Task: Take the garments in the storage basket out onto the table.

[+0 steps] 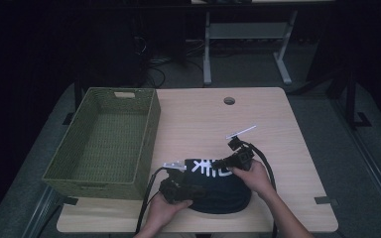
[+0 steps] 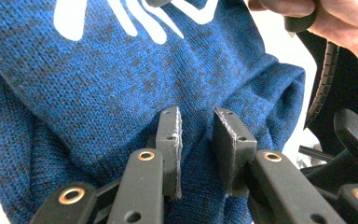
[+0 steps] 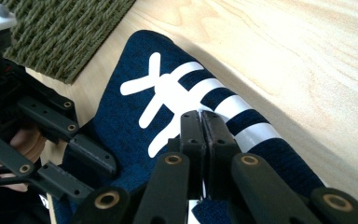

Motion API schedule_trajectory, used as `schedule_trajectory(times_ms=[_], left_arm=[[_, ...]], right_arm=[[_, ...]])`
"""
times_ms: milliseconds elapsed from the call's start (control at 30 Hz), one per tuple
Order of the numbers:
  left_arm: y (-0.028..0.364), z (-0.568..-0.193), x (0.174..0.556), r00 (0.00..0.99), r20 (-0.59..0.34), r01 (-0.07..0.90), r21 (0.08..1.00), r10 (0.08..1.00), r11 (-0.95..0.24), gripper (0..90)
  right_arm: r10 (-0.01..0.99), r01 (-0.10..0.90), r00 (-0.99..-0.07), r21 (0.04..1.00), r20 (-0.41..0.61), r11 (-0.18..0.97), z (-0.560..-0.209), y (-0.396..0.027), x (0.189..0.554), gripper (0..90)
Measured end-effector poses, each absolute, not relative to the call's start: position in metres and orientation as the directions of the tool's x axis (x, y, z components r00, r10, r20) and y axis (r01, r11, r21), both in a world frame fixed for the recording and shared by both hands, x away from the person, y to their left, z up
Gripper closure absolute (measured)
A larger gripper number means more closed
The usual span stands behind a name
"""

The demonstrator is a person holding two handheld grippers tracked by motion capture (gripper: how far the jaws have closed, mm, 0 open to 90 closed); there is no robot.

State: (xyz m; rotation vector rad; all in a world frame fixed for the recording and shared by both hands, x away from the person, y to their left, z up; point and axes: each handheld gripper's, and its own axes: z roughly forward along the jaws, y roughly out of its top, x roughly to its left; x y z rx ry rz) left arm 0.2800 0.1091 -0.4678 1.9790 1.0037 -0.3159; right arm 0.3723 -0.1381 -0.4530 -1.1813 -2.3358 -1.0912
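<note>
Folded blue sweater [image 1: 218, 191] at near table [image 1: 278, 124] edge, pinched by right gripper [image 1: 229, 161] fingers shut tight, left gripper [image 1: 178, 168] fingers narrowly parted over a fold, grip unclear; green basket [image 1: 104, 144] at left not yet filled.

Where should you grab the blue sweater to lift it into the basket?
Probably by its two side edges, one gripper coming in from each side. The blue sweater lies folded in a flat bundle on the table, so its edges are the thickest parts to pinch. The right gripper already pinches the edge with the white print, and the left gripper straddles a fold. The basket sits to the left.
</note>
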Motion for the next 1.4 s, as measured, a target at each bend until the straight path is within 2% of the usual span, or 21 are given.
schedule_trajectory(times_ms=[167, 267, 433, 867, 967, 1100, 1400], left_arm=[[0.109, -0.469, 0.279, 0.638, -0.558, 0.754, 0.591, 0.53, -0.286, 72.3], [0.109, -0.469, 0.278, 0.641, -0.556, 0.751, 0.595, 0.528, -0.285, 72.3], [0.107, -0.469, 0.273, 0.633, -0.567, 0.759, 0.588, 0.527, -0.28, 71.7], [0.104, -0.471, 0.258, 0.644, -0.576, 0.753, 0.595, 0.504, -0.282, 71.5], [0.104, -0.471, 0.259, 0.645, -0.575, 0.752, 0.594, 0.503, -0.286, 71.5], [0.104, -0.471, 0.259, 0.647, -0.572, 0.75, 0.595, 0.504, -0.288, 71.7], [0.104, -0.471, 0.259, 0.653, -0.568, 0.746, 0.598, 0.501, -0.294, 71.9]], right_arm=[[0.555, 0.788, -0.613, 0.491, 0.562, 0.372, -0.452, -0.138, 0.372, 87.2], [0.539, 0.786, -0.616, 0.497, 0.574, 0.369, -0.449, -0.139, 0.37, 82.6], [0.531, 0.769, -0.633, 0.538, 0.564, 0.345, -0.437, -0.15, 0.363, 81.1], [0.565, 0.809, -0.582, 0.485, 0.586, 0.331, -0.457, -0.165, 0.362, 84.5], [0.556, 0.802, -0.591, 0.501, 0.584, 0.326, -0.451, -0.17, 0.361, 82.3], [0.564, 0.808, -0.572, 0.527, 0.596, 0.263, -0.445, -0.189, 0.363, 82.1], [0.61, 0.846, -0.514, 0.473, 0.603, 0.245, -0.464, -0.209, 0.36, 86.2]])
